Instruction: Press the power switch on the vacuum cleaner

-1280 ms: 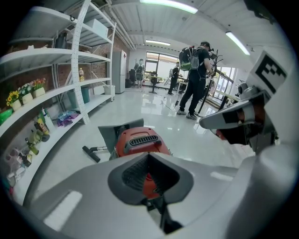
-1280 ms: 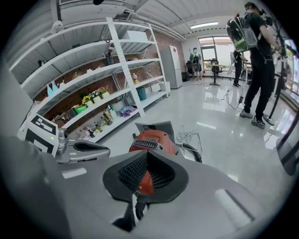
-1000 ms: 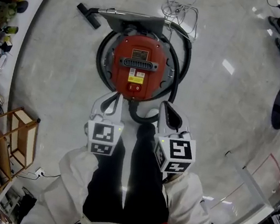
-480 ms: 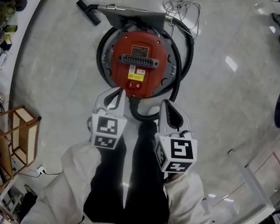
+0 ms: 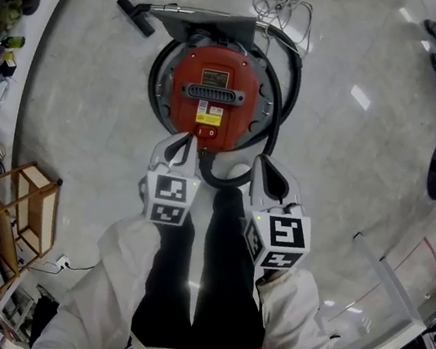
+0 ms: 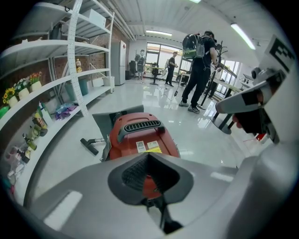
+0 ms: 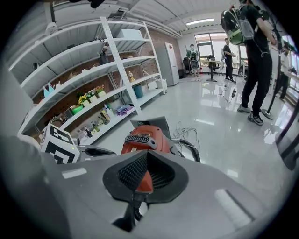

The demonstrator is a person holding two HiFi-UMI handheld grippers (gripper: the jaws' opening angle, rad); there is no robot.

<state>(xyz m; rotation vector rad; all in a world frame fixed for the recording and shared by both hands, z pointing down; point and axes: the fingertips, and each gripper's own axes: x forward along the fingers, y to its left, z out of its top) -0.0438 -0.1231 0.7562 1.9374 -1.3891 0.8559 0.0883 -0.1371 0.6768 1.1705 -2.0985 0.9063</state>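
Both hand-held grippers, left (image 5: 184, 141) and right (image 5: 261, 165), are clenched and empty. The left one's tips are just beside the power switch (image 5: 206, 133), which is on the near edge of the red vacuum cleaner (image 5: 216, 86). The vacuum cleaner stands on the floor (image 5: 354, 151), with its black hose (image 5: 286, 90) looped around it.

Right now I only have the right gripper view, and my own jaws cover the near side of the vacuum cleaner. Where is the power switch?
Observer: In the head view, the switch sits at the near edge of the vacuum cleaner's red top.
Operator: Which gripper is nearer to it?
Observer: The left gripper. Its closed tip is just left of the switch.
Operator: And the right one?
Observer: The right gripper is off the red top, to the right, beside the black hose.
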